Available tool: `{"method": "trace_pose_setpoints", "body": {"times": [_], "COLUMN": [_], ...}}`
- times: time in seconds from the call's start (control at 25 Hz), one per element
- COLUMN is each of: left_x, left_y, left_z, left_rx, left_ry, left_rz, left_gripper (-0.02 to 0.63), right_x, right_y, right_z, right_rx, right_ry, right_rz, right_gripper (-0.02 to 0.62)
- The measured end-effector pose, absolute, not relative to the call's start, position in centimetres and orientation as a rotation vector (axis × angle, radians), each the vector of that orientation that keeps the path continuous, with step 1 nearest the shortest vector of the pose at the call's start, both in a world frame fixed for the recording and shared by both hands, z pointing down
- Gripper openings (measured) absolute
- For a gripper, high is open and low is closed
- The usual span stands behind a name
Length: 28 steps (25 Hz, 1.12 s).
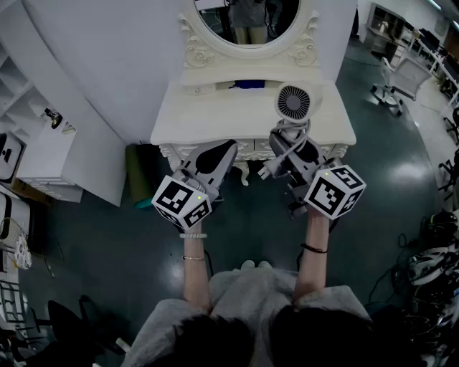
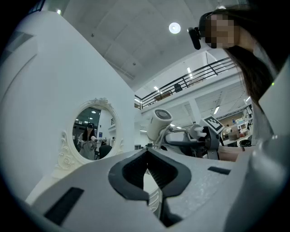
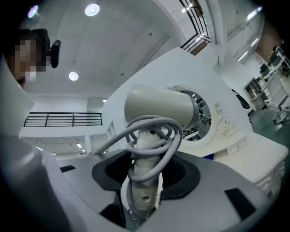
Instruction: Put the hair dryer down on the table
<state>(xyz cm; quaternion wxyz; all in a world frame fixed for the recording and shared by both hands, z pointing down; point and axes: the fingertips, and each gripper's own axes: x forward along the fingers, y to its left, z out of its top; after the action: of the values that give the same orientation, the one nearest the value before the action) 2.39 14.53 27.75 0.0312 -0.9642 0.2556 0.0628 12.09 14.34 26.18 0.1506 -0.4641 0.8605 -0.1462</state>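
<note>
My right gripper (image 1: 290,148) is shut on the handle of a white hair dryer (image 1: 292,102), which it holds upright above the front right part of the white dressing table (image 1: 215,115). In the right gripper view the jaws (image 3: 145,181) clamp the handle, and the barrel (image 3: 158,106) lies across above it. The grey cord (image 3: 152,145) is looped around the handle, and its plug (image 1: 267,172) hangs past the table's front edge. My left gripper (image 1: 219,154) is shut and empty at the front edge, left of the dryer. From the left gripper view (image 2: 147,156) the dryer (image 2: 159,120) shows at right.
An oval mirror (image 1: 247,21) in a carved white frame stands at the table's back. A blue object (image 1: 251,84) lies near the mirror's base. White shelving (image 1: 29,115) is at the left, and chairs (image 1: 394,79) are at the far right.
</note>
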Motion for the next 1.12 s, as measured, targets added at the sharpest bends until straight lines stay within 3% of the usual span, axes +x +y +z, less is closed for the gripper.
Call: {"method": "trace_pose_setpoints", "body": {"times": [1.12], "left_x": [4.5], "left_y": [12.4], "left_z": [31.3], "left_rx": [-2.98], "left_ry": [0.999], "left_rz": [0.122], "left_gripper": [0.005], "right_x": [15.3], "right_y": [10.2], "right_z": [30.4], "right_rx": [-1.31], "right_ry": [2.567], "right_rz": [-0.566], "right_gripper": [0.189]}}
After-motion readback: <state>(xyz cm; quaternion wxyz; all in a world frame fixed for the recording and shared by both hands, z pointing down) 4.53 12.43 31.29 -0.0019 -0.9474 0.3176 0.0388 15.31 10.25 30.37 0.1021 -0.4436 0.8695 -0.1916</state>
